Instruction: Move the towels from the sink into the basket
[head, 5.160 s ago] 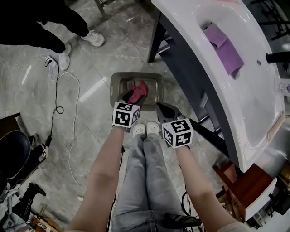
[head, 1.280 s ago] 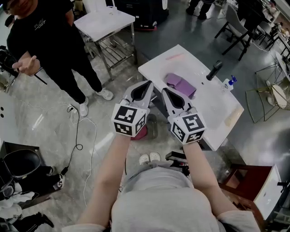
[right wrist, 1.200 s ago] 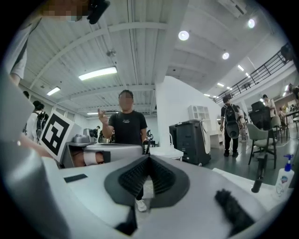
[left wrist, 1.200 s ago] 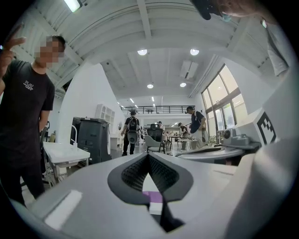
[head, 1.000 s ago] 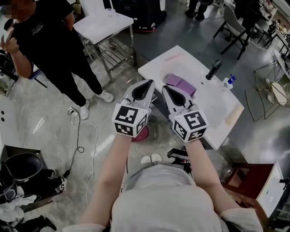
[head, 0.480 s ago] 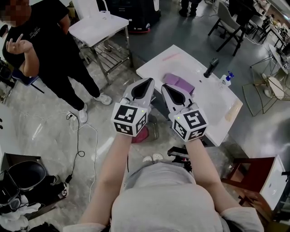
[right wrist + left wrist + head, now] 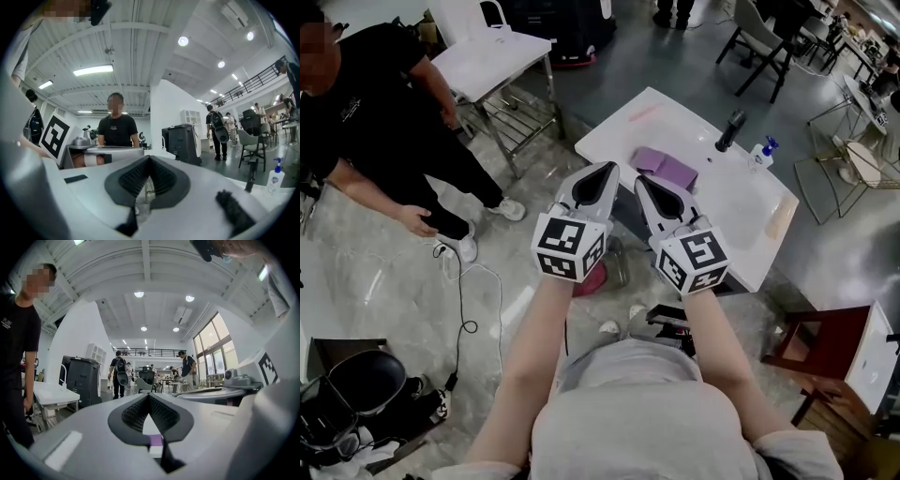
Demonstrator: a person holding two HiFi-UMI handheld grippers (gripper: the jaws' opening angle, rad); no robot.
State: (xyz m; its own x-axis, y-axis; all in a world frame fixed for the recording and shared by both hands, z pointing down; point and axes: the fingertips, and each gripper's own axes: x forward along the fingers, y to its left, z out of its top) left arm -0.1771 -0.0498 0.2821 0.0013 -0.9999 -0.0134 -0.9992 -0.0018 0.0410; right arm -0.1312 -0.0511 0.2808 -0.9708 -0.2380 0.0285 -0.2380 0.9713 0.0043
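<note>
While both tools hang clenched and empty, the left tool (image 7: pixel 602 171) and the right tool (image 7: pixel 643 181) side by side before the sink's (image 7: pixel 727 211) near edge, the purple towel (image 7: pixel 666 169) lies folded in the sink near the tap (image 7: pixel 731 131), its long axis along the sink's length. Bare floor (image 7: pixel 384 253) lies open left of the sink. Only the left gripper view catches a purple sliver beyond its tips
</note>
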